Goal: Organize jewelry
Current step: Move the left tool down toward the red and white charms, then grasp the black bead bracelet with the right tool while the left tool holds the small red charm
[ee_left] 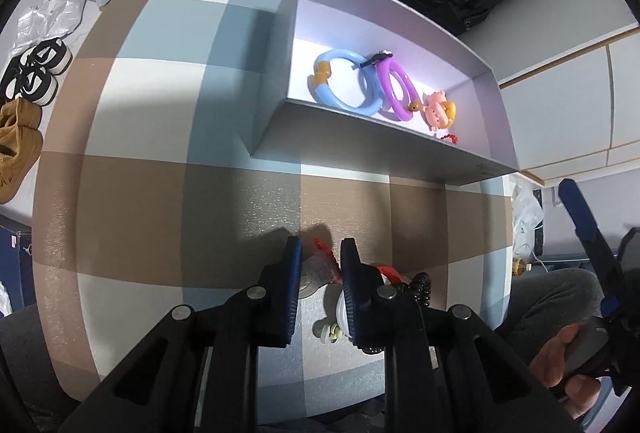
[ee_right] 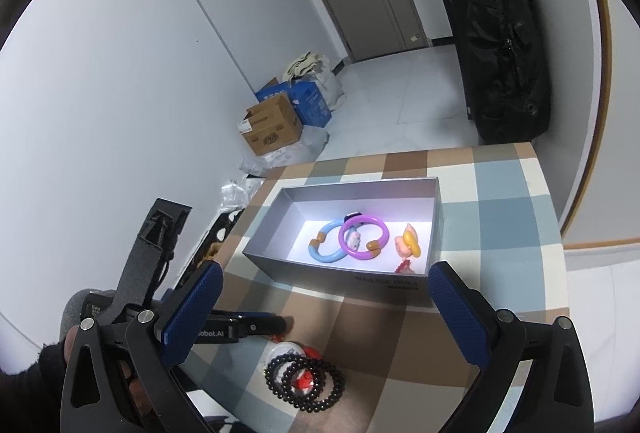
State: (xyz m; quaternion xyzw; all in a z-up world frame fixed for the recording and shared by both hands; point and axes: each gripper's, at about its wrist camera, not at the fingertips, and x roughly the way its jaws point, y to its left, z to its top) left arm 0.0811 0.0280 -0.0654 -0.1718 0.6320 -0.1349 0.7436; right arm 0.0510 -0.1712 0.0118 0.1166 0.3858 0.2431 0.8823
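A grey open box (ee_right: 340,269) (ee_left: 360,149) sits on the checked table and holds a blue bangle (ee_right: 325,245) (ee_left: 344,85), a purple bangle (ee_right: 364,233) (ee_left: 396,89) and a small pink doll charm (ee_right: 408,245) (ee_left: 440,113). My left gripper (ee_left: 320,261) has its jaws close around a small clear packet with red trim (ee_left: 320,265) on the table near me. A black bead bracelet (ee_right: 306,381) (ee_left: 422,289) lies over a red and white piece (ee_right: 304,377). My right gripper (ee_right: 320,297) is open and empty above them.
The checked table (ee_right: 500,201) ends at the right and far edges. A black bag (ee_right: 496,41) hangs behind the table. Cardboard boxes (ee_right: 276,129) and plastic wrap lie on the floor to the left. Shoes (ee_left: 32,77) lie on the floor.
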